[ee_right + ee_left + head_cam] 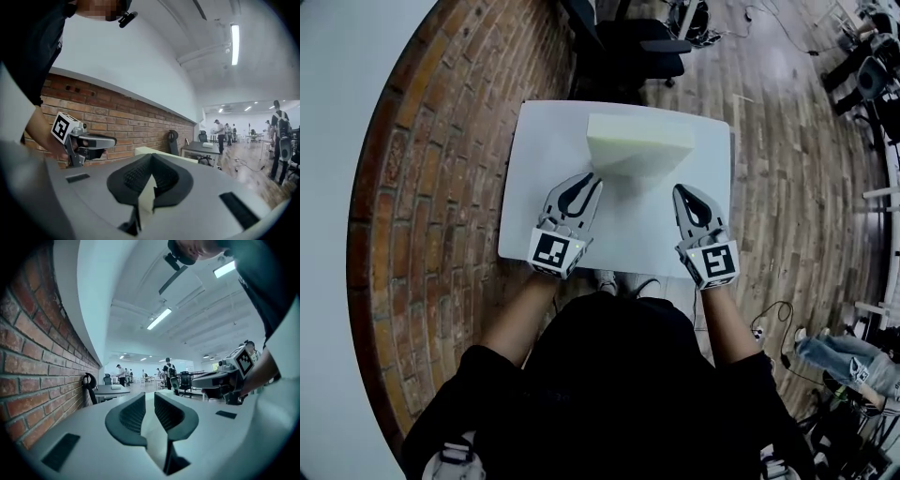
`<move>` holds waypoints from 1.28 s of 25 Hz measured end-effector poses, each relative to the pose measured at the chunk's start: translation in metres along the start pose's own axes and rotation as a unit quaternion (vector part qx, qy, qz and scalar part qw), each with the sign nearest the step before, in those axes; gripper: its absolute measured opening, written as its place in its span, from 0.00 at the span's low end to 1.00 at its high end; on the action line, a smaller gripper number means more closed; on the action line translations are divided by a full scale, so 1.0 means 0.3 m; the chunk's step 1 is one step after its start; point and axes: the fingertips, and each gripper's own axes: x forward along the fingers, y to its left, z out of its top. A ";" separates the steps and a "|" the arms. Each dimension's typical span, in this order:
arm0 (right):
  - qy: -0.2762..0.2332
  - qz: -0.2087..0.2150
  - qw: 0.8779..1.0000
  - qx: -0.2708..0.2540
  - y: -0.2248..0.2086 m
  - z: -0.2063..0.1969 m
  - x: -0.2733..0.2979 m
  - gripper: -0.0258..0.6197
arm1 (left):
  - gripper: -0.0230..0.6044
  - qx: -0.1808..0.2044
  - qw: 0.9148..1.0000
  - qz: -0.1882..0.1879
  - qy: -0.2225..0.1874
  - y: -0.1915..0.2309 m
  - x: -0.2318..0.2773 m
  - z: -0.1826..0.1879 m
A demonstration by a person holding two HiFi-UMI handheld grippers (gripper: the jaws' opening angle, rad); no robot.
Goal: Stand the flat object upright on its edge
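Head view, looking steeply down: a pale foam slab (639, 141) lies tilted on a white tabletop (530, 202), its near edge raised and its far edge toward the back. My left gripper (590, 182) meets the slab's near left corner, and my right gripper (681, 193) meets the near right corner. In the left gripper view the fingers (130, 412) stand a narrow gap apart with pale material filling the gap, which I read as a pinch on the slab's edge. In the right gripper view the fingers (133, 180) are pressed together at the tips, with a thin cream sliver of the slab (146, 201) squeezed just below them.

The step in hand, as I judge it, is tipping the slab up about its far edge. To do it well I should raise both corners evenly so the slab does not twist. I should swing them up and away in an arc, with the far edge acting as a hinge that does not slide. I should loosen only once the slab balances upright. Foam gives, and the right pinch looks shallow, so it could slip.

Hard to make out: the far edge is hidden behind the slab itself, so I cannot tell whether it rests on the tabletop. In the left gripper view slab and tabletop are nearly one colour. My own body covers the bottom of the head view
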 end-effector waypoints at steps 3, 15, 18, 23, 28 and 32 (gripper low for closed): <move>-0.013 0.034 0.999 -0.001 0.043 0.052 -0.038 0.05 | 0.09 0.001 1.000 -0.009 -0.011 -0.078 -0.037 0.058; -0.025 0.076 0.997 0.020 0.129 0.138 -0.210 0.05 | 0.07 0.009 0.999 -0.019 -0.026 -0.285 -0.156 0.193; -0.028 0.082 0.996 0.026 0.143 0.148 -0.251 0.05 | 0.07 0.003 0.999 -0.015 -0.029 -0.324 -0.175 0.224; -0.036 0.088 0.995 0.025 0.174 0.165 -0.299 0.05 | 0.07 0.000 0.999 -0.016 -0.031 -0.377 -0.197 0.241; -0.041 0.099 0.994 0.020 0.202 0.184 -0.327 0.05 | 0.07 -0.012 1.000 -0.009 -0.018 -0.407 -0.226 0.233; -0.045 0.104 0.993 0.019 0.220 0.193 -0.336 0.05 | 0.07 -0.011 1.000 -0.007 -0.020 -0.419 -0.243 0.228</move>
